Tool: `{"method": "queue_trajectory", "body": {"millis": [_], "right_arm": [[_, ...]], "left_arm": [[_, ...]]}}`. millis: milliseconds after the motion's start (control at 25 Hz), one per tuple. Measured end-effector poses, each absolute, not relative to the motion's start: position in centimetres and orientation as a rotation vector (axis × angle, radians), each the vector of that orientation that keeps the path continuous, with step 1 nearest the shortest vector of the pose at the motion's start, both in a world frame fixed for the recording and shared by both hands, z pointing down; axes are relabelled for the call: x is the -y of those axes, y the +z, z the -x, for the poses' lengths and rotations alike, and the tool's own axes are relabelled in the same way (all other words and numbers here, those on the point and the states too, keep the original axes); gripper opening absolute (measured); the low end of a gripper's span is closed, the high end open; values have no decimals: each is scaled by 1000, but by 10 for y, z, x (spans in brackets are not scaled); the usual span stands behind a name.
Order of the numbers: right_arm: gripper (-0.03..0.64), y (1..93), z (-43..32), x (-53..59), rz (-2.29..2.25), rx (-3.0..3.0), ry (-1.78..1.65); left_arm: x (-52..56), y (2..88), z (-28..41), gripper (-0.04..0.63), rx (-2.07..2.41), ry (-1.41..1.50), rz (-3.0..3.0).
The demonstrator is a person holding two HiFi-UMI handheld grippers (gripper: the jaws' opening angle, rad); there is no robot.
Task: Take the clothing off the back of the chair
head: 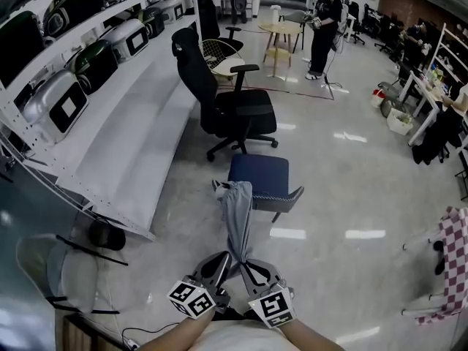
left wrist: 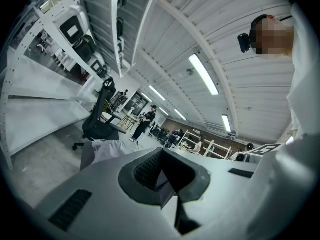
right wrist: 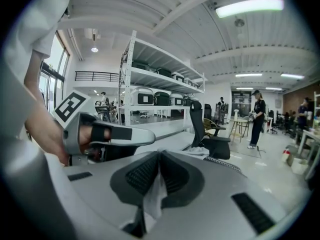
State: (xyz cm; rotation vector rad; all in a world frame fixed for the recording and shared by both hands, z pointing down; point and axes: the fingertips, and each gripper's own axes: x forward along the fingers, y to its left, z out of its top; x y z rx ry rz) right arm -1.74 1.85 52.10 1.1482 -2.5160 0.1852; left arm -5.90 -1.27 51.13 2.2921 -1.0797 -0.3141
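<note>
In the head view a low chair (head: 259, 178) with a blue seat stands on the floor in front of me. Grey clothing (head: 238, 210) stretches from the chair's near left edge back toward my two grippers, which sit side by side at the bottom. My left gripper (head: 225, 258) and right gripper (head: 247, 264) both meet the near end of the cloth. The left gripper view shows the left gripper (left wrist: 162, 176) shut with pale fabric pinched between its pads. In the right gripper view the right gripper (right wrist: 157, 176) is shut on a strip of the clothing (right wrist: 152, 199).
A black office chair (head: 234, 112) stands beyond the blue one. White shelving (head: 139, 130) with several cases runs along the left. A person (head: 322, 28) stands far off by a round table (head: 281, 31). A checked cloth (head: 453, 262) hangs on a rack at right.
</note>
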Motion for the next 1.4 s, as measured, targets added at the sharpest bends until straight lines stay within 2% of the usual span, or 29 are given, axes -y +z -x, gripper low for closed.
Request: {"method": "queue_trajectory", "body": {"millis": [800,1400], "right_arm": [[28,528,-19,-69,-1122,2513,220],[28,525,-8,-73,-1215,2462,272]], "left_arm": [[-23,514,18,8,1082,-306,-2276],[-20,502,32,8,1014,-328,-2317]]}}
